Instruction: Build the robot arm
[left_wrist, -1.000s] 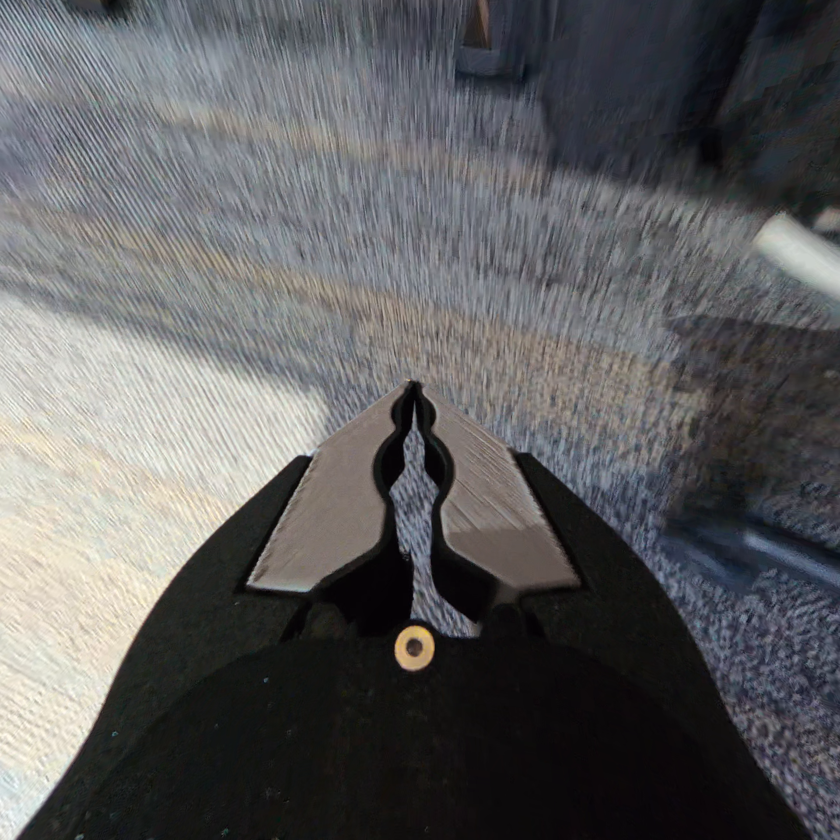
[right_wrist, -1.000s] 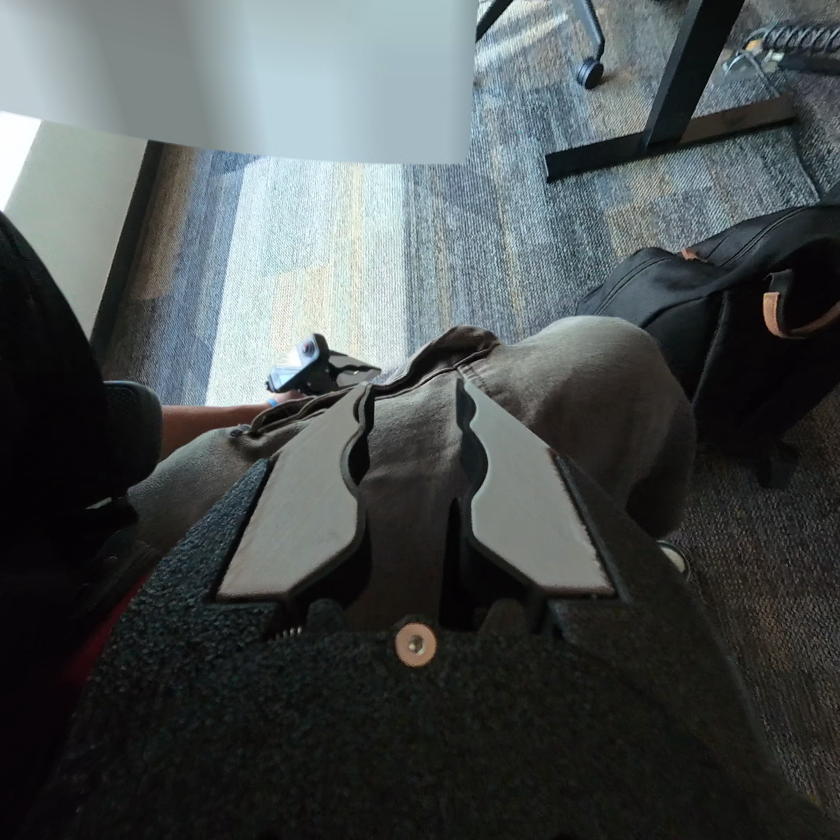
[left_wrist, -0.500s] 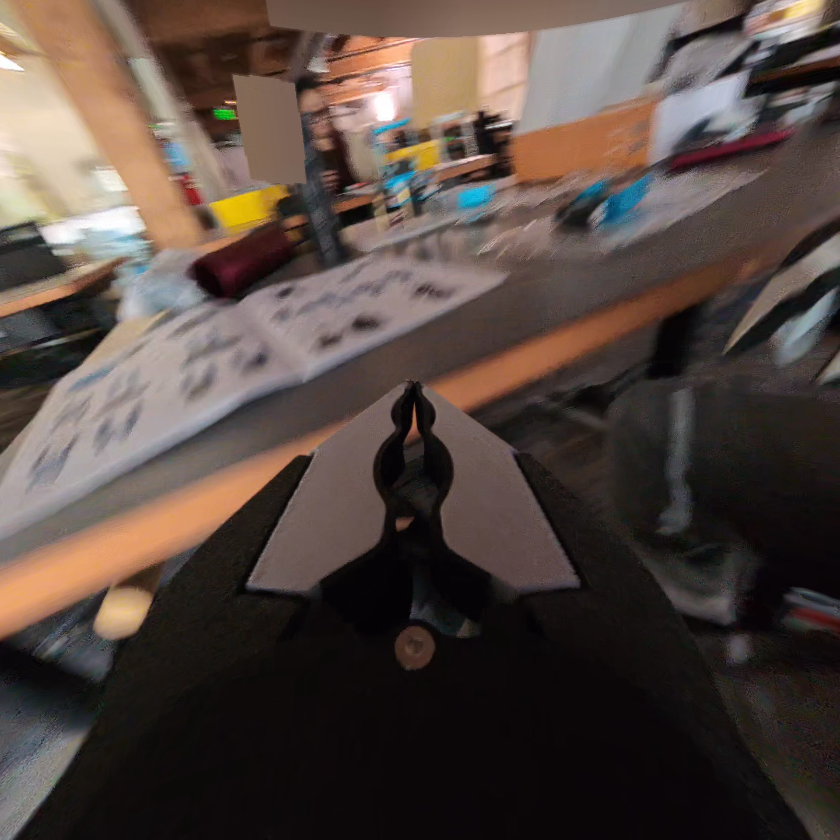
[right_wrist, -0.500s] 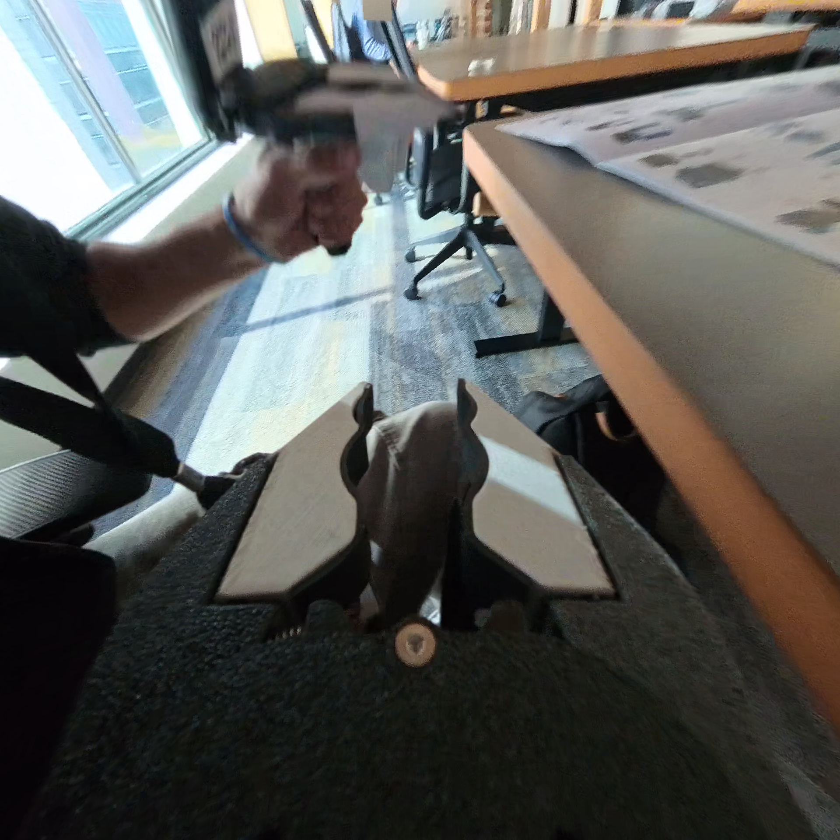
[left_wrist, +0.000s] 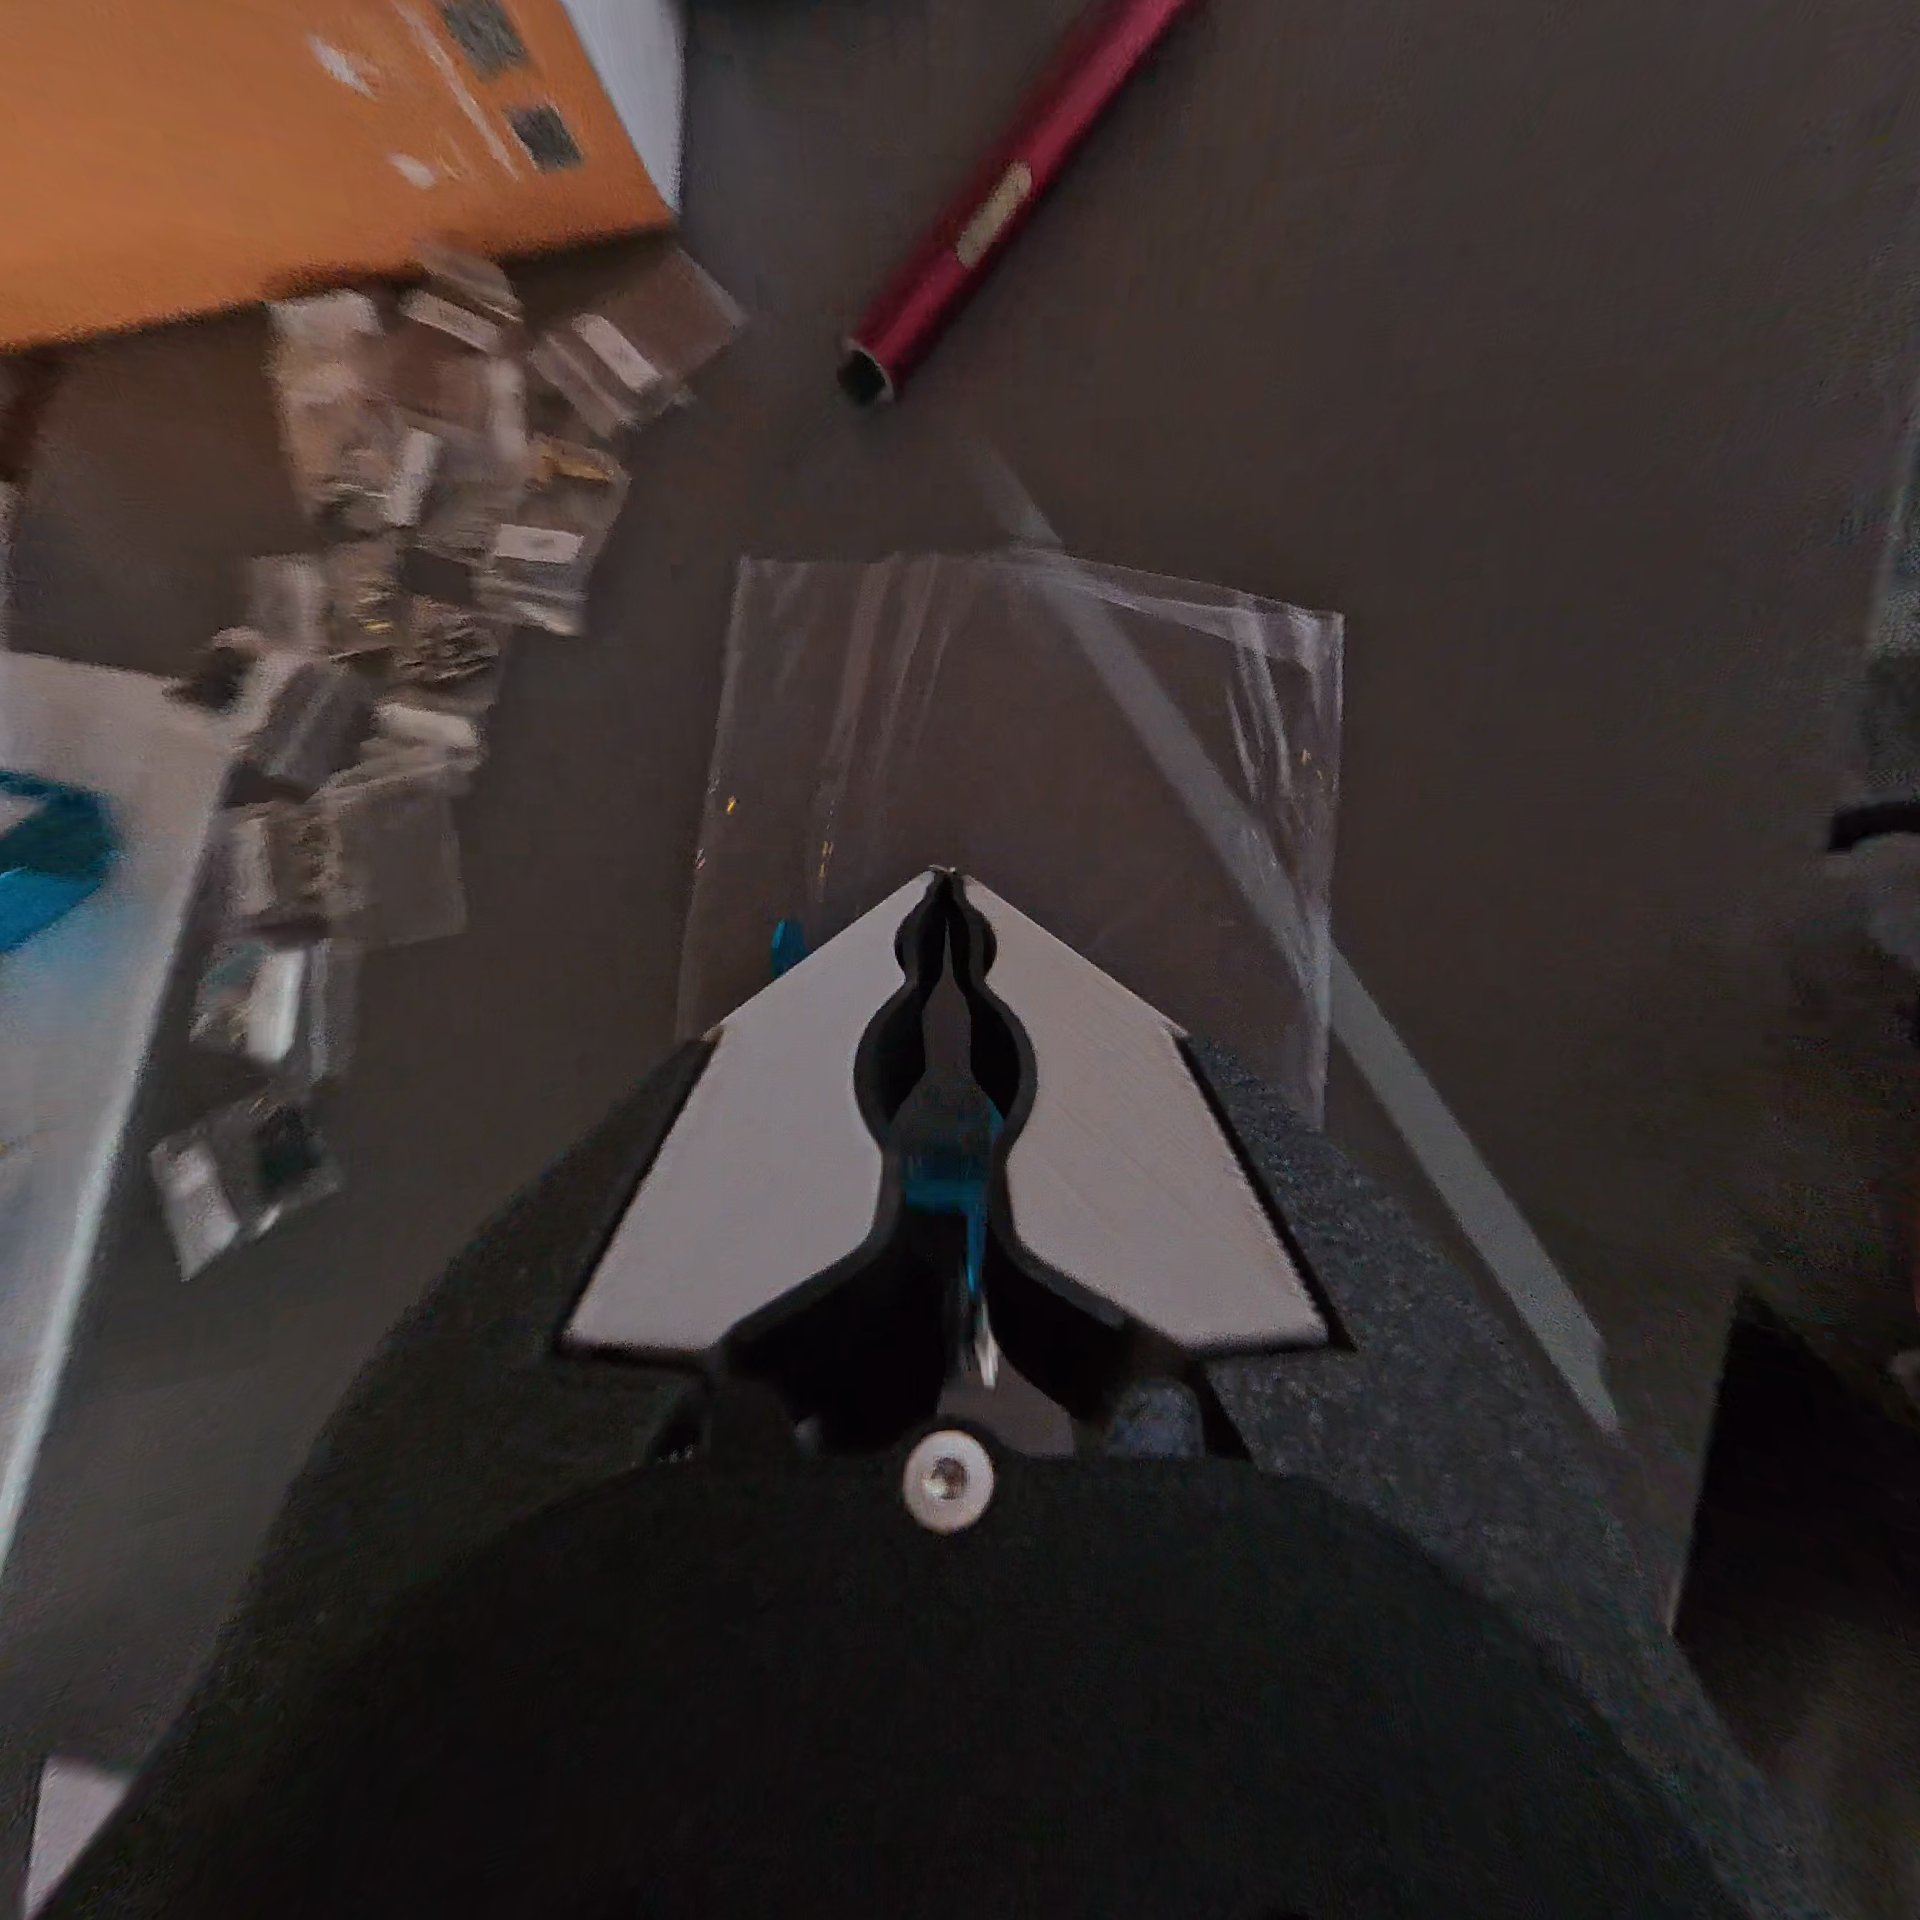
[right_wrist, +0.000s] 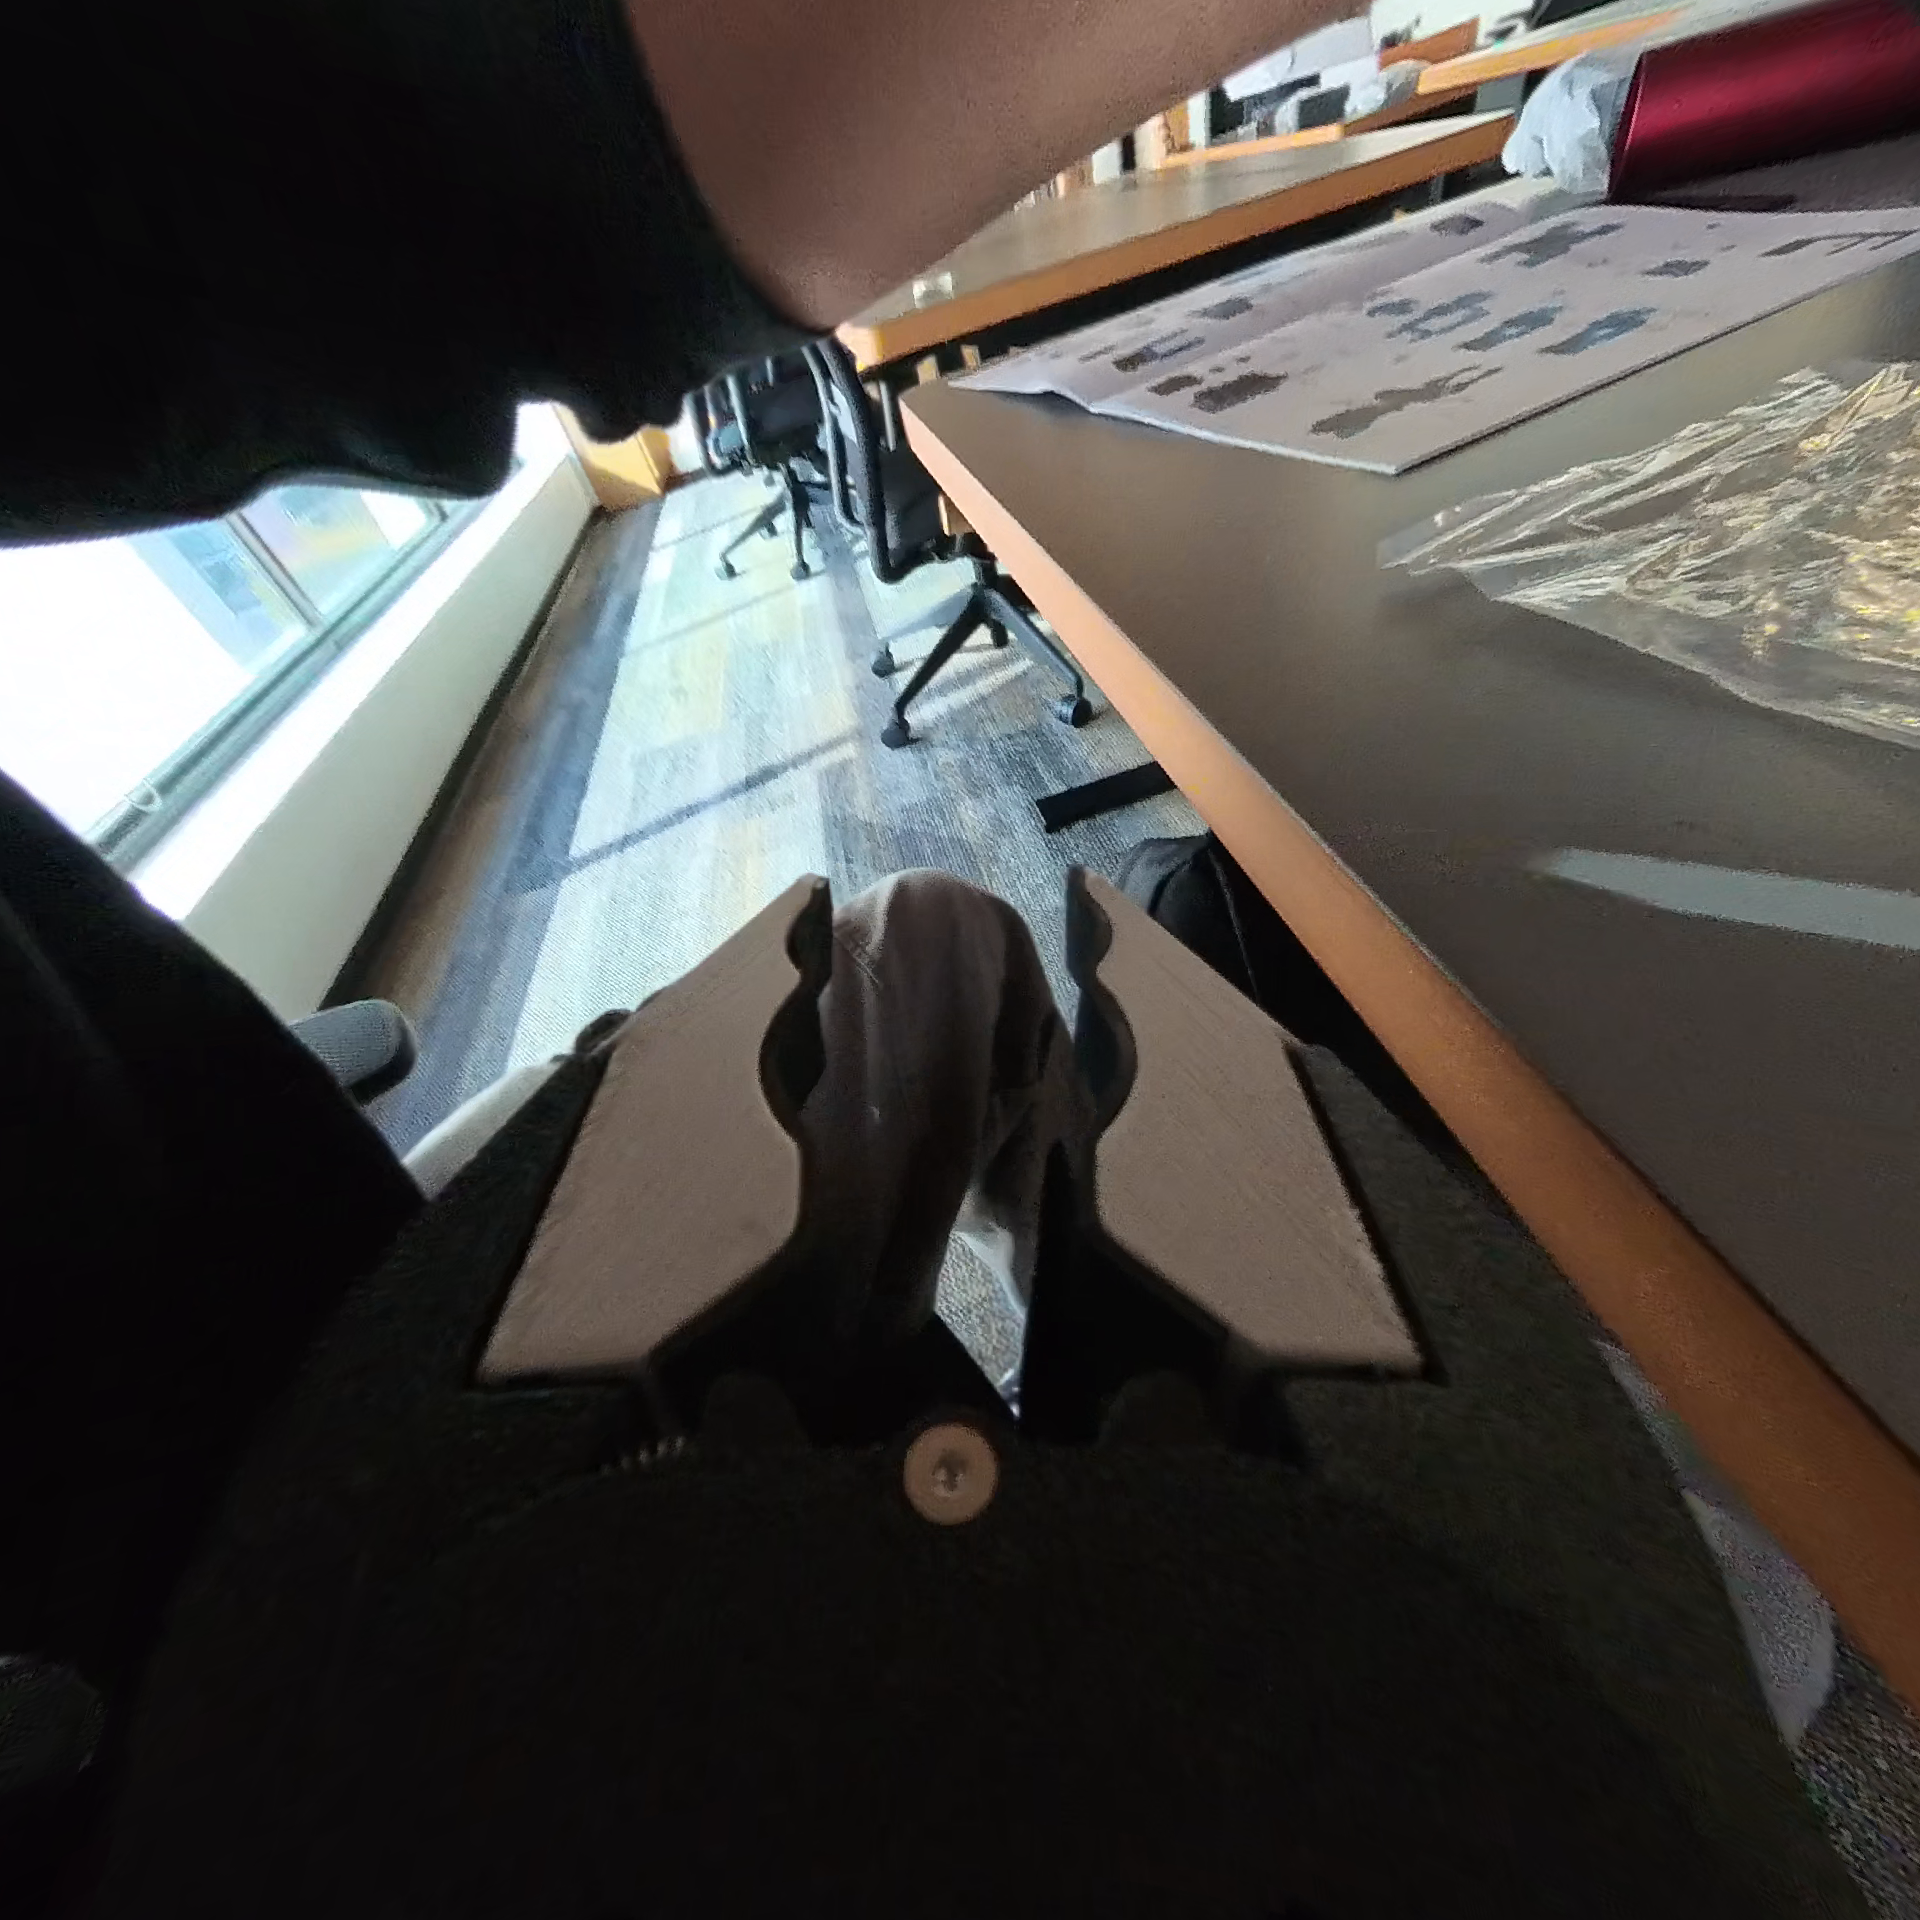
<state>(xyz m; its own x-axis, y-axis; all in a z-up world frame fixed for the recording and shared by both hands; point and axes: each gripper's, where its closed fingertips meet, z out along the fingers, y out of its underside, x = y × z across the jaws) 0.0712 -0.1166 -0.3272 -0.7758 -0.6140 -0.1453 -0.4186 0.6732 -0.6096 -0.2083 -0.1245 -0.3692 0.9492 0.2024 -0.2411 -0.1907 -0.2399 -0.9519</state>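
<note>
My left gripper (left_wrist: 943, 878) is shut, its tips together, and hovers over a flat clear plastic bag (left_wrist: 1039, 748) that lies on the dark table (left_wrist: 1455, 364). A small blue item (left_wrist: 945, 1174) shows through the gap behind the tips, below the fingers. My right gripper (right_wrist: 948, 894) is open and empty, low beside the table's orange edge (right_wrist: 1351, 935). A person's knee in grey trousers (right_wrist: 925, 997) shows behind its fingers. A crinkled clear bag (right_wrist: 1714, 551) lies on the table in the right wrist view.
A dark red tube (left_wrist: 997, 197), an orange board (left_wrist: 260, 135) and a pile of small packets (left_wrist: 416, 540) lie on the table. A printed sheet (right_wrist: 1455, 332), office chairs (right_wrist: 831, 447), a black bag (right_wrist: 1195, 894) and an arm (right_wrist: 935, 125) show in the right wrist view. The gap from one gripper's tips to the other's is roughly 30 cm.
My left gripper swung up from the carpet, past the table's edge, and now looks down on the table, still shut. My right gripper rose from the lap toward the table edge and opened wider.
</note>
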